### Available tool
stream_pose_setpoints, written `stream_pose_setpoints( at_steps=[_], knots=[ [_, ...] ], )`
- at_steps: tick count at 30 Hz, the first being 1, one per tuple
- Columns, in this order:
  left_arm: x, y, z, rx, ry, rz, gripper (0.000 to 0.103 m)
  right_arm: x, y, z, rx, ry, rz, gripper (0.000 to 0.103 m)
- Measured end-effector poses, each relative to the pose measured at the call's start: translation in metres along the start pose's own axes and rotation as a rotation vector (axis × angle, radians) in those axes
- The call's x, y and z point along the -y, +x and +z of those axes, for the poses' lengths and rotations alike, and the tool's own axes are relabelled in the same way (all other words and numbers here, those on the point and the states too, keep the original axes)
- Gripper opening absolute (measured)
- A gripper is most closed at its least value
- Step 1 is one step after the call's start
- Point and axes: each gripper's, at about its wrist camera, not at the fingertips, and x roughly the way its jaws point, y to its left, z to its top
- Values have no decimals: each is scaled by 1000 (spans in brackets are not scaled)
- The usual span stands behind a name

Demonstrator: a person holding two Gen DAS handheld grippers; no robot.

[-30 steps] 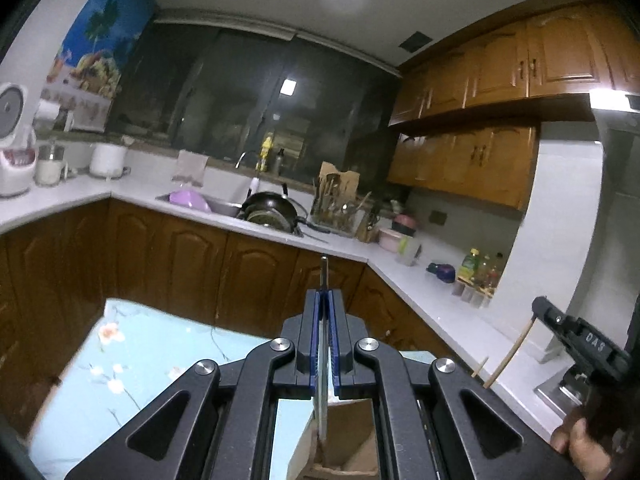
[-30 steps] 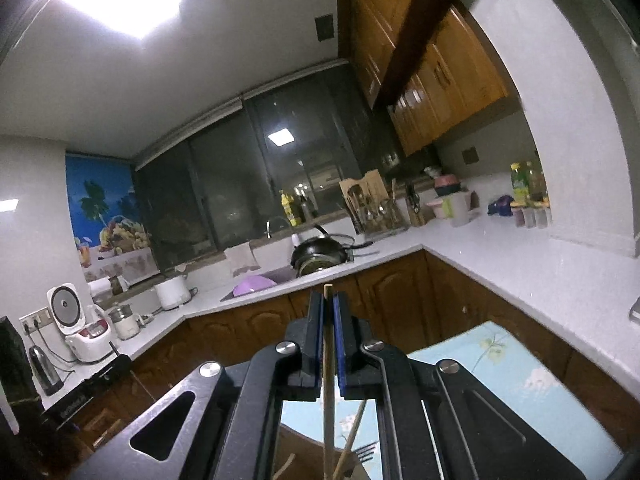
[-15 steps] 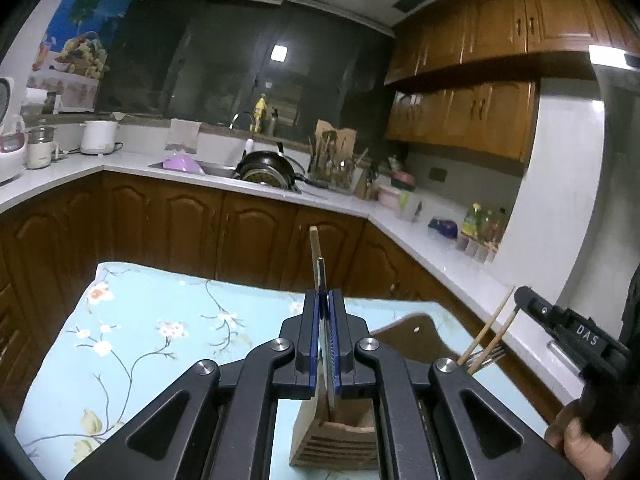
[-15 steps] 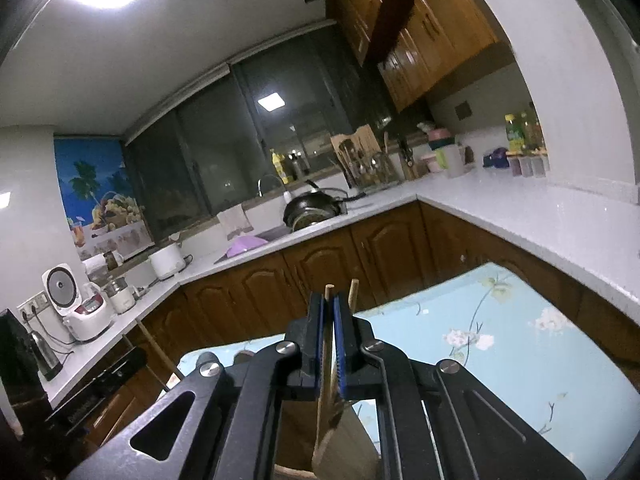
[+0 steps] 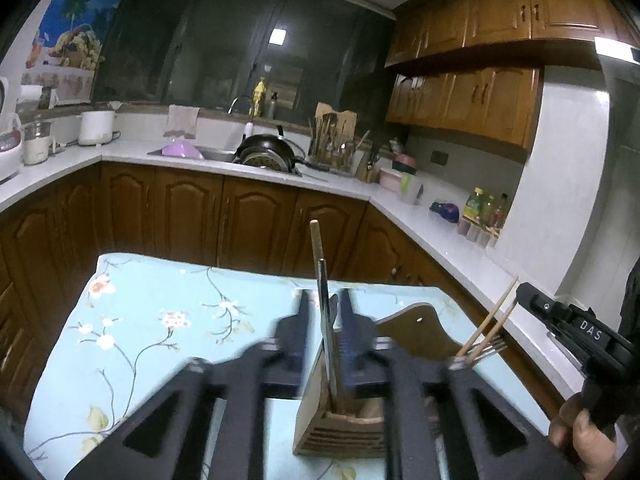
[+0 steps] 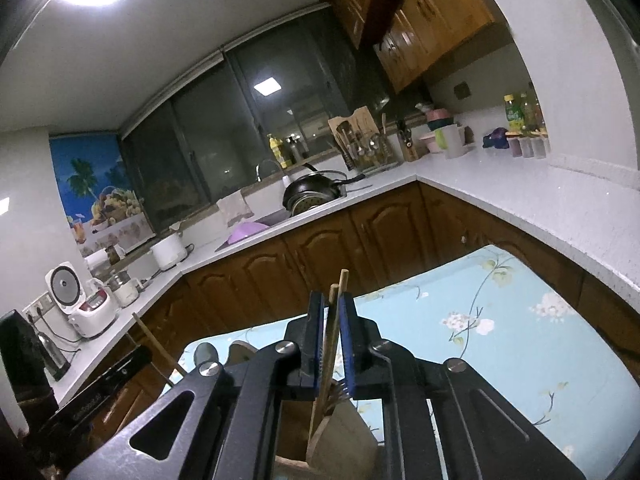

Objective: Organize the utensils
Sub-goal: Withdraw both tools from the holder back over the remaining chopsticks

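Left wrist view: my left gripper (image 5: 325,320), low centre of frame, jaws opening, a flat metal utensil (image 5: 325,304) between them, pads look just off it. It stands near upright with its lower end in the wooden holder (image 5: 340,428) at bottom centre, on the floral cloth (image 5: 160,320). A wooden stick (image 5: 316,240) pokes up just behind it. Utensil looks thin, stiff, light and slick; best taken flat-on across the shank, above the holder rim.

Right wrist view: my right gripper (image 6: 331,328), centre low, jaws opening, a pair of chopsticks (image 6: 334,320) between the blue pads, leaning slightly, lower ends in the holder's right compartment next to a fork (image 5: 490,347). Chopsticks are light, rigid and prone to roll; grip both together mid-length. Whether the pads touch them I cannot tell.
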Motion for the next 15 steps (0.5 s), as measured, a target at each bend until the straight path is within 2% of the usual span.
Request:
stream_pose_setpoints(
  at_steps=[1, 2, 3, 4, 6, 7, 8, 9, 13, 15],
  knots=[
    [0, -6, 2, 13, -2, 6, 43, 0, -3, 1, 3, 0, 7, 28],
    [0, -12, 2, 24, -2, 9, 51, 0, -7, 1, 8, 1, 14, 41],
    [1, -16, 1, 30, -1, 7, 52, -1, -13, 4, 20, 3, 27, 53],
    [1, -22, 2, 33, 1, 4, 55, -1, -18, 5, 30, 3, 34, 58],
    [1, -32, 1, 31, 5, 6, 65, -3, -30, 7, 49, -1, 44, 77],
    [1, -40, 1, 36, 8, 16, 80, -4, -37, 8, 56, -3, 57, 83],
    [1, -46, -2, 44, 9, 27, 86, -4, -43, 8, 60, -6, 70, 94],
    [1, -56, -6, 58, 11, 31, 87, -5, -50, 8, 65, -9, 82, 103],
    [1, -88, -23, 68, -3, 35, 97, -7, -79, 3, 72, -31, 94, 103],
    [-1, -99, -31, 63, -15, 36, 98, -4, -93, -1, 69, -36, 97, 103]
  ],
)
